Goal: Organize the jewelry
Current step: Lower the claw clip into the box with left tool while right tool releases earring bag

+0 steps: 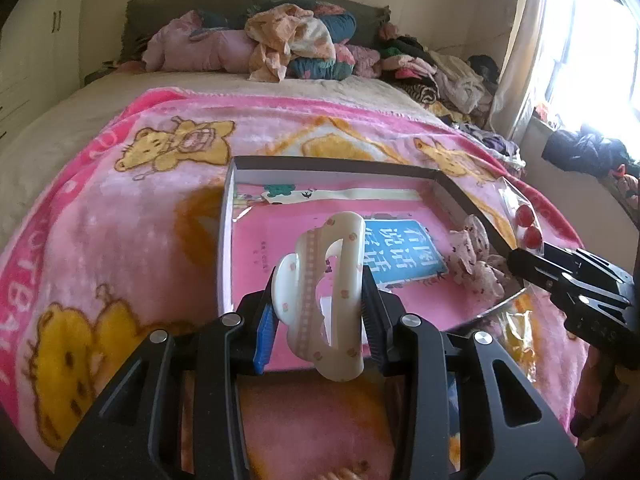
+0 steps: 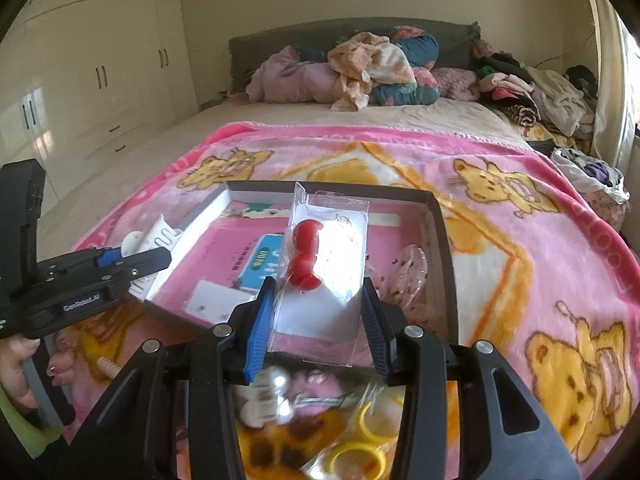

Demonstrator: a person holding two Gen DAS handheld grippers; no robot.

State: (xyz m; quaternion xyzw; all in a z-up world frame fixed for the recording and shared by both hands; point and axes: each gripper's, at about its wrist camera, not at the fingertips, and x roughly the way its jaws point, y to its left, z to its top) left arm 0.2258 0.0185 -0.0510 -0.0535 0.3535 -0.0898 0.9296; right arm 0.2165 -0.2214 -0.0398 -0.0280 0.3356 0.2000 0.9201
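Left gripper (image 1: pixel 320 304) jaws clamp the white hair claw (image 1: pixel 326 296); right gripper (image 2: pixel 318 320) jaws clamp a clear packet (image 2: pixel 324 276), box (image 2: pixel 444 240) at 12 o'clock.

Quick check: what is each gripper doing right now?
Left gripper: shut on the white hair claw.
Right gripper: shut on the clear packet of red pieces.

Cream wardrobe (image 2: pixel 100 60) left, grey headboard (image 2: pixel 352 36), clothes pile (image 1: pixel 432 68) on bed, bright curtained window (image 1: pixel 592 52) right.
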